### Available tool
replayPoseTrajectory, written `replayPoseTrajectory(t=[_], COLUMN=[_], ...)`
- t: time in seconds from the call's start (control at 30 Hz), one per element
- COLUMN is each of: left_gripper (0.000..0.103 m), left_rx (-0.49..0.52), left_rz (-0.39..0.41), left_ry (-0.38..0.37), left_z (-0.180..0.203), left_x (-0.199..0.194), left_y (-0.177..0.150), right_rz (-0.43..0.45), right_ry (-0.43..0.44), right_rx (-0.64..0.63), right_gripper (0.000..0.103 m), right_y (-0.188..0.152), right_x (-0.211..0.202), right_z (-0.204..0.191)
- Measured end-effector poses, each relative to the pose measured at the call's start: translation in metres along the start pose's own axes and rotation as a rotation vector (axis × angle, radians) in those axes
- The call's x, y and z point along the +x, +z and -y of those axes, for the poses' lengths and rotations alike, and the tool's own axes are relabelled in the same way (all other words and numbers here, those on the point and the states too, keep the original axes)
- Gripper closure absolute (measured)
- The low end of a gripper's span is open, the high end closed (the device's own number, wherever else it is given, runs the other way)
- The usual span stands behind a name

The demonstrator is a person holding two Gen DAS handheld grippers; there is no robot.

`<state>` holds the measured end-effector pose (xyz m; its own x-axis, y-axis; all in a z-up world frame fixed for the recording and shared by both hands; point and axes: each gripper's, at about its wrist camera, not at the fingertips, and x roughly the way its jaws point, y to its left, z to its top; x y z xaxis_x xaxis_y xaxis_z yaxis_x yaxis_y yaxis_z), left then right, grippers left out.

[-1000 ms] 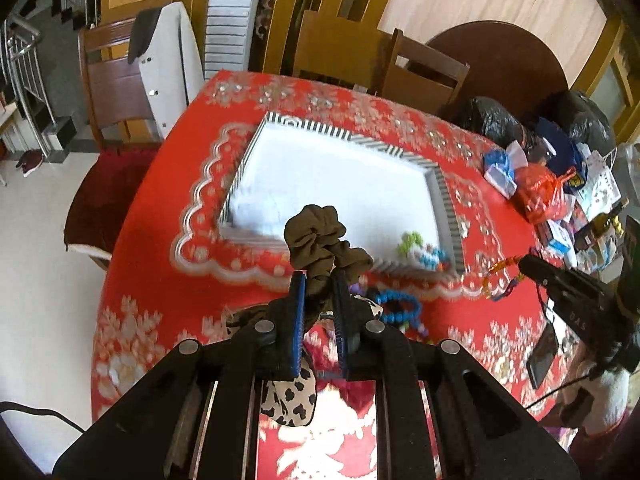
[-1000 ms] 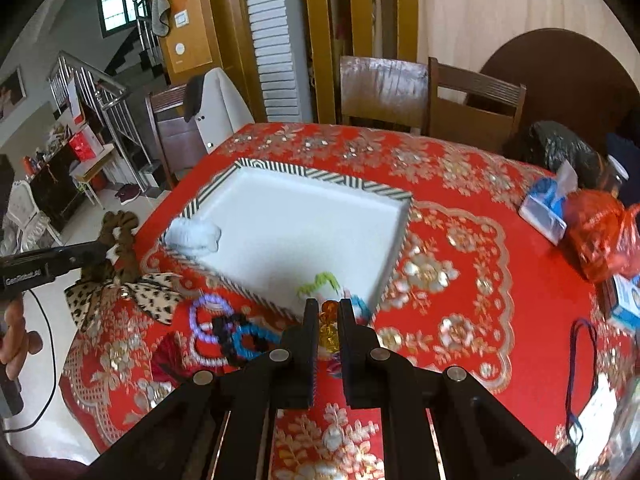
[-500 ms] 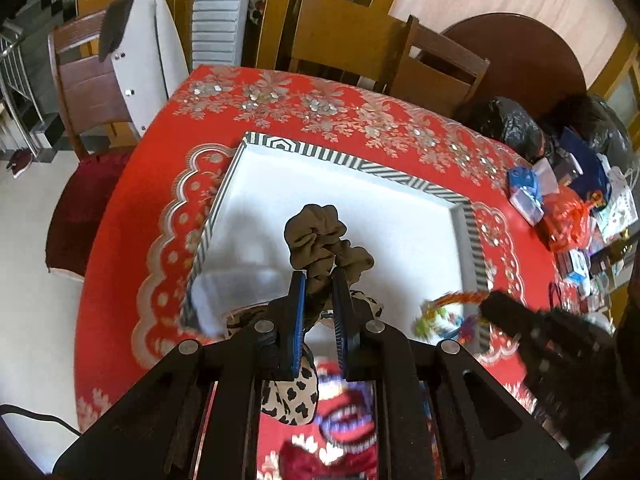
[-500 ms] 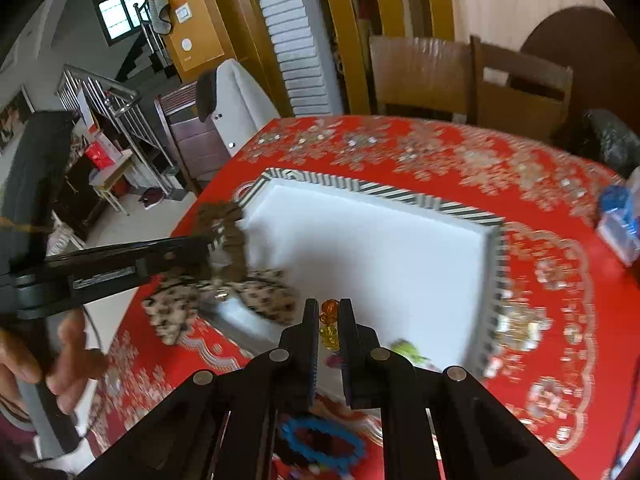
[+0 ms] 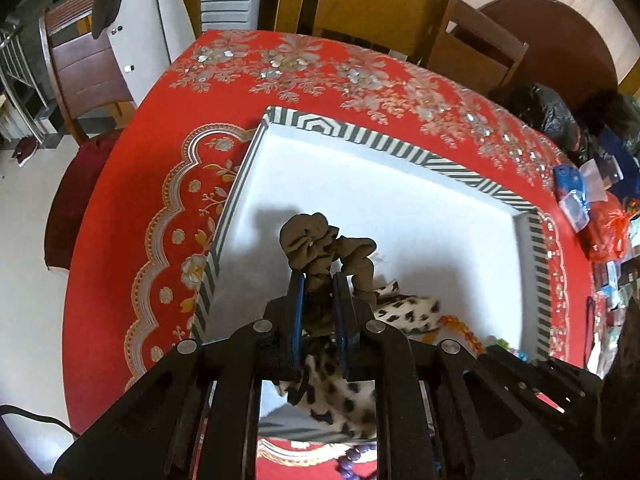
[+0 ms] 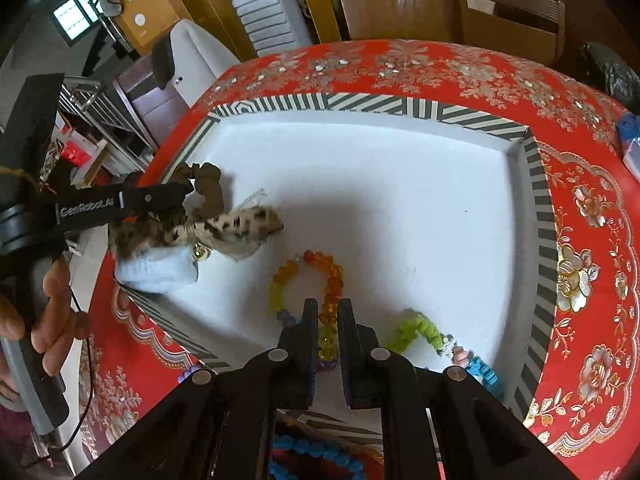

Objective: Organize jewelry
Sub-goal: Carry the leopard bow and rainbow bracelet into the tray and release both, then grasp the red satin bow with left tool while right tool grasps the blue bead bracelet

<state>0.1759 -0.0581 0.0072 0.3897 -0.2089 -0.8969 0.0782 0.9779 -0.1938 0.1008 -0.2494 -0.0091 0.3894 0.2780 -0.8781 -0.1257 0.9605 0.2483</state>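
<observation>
My left gripper is shut on a brown scrunchie, with a leopard-print bow hanging beneath it over the white tray. From the right wrist view, that left gripper holds the scrunchie and bow above the tray's left side. My right gripper is shut on an orange-and-yellow bead bracelet that trails onto the tray floor. A green and blue bead piece lies in the tray's near right corner, and a pale blue item sits under the bow.
A red patterned tablecloth covers the round table. Blue and purple bead bracelets lie outside the tray's near edge. Bags and packets crowd the table's right side. Wooden chairs stand behind, and one with a white jacket on the left.
Both grippers have come forward and down over the tray, carrying their items. The bracelet now drapes onto the tray floor, and the bow hangs over the tray's left side.
</observation>
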Motion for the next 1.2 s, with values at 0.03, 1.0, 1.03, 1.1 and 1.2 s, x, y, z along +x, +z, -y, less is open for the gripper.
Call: replayPoseTrajectory(t=[0.03,1.0,1.03,1.1,1.2], left_gripper=[0.091,0.049,0.048,0.048,0.048], left_rx=[0.002,0.074,0.075,0.075,0.071], left_rz=[-0.002,0.130,0.132,0.136,0.133], left_ry=[0.008,0.092,0.095,0.095,0.096], left_z=[0.000,0.015,0.015,0.017,0.019], left_x=[0.003,-0.075,-0.077,-0.084,-0.090], left_y=[0.000,-0.063,-0.066,-0.076,-0.090], right_rz=[-0.003,0.119,0.120,0.122,0.122], right_ry=[-0.001,0.009,0.011,0.014,0.018], right_rx=[-0.001,-0.019,-0.018,-0.015,-0.010], right_gripper=[0.094,0.076,0.076,0.076,0.073], right_y=[0.000,-0.053,-0.056,-0.066,-0.078], right_x=[-0.001,-0.074,-0.075,-0.080,-0.088], right_z=[-0.001,-0.015,-0.015,-0.014,-0.012])
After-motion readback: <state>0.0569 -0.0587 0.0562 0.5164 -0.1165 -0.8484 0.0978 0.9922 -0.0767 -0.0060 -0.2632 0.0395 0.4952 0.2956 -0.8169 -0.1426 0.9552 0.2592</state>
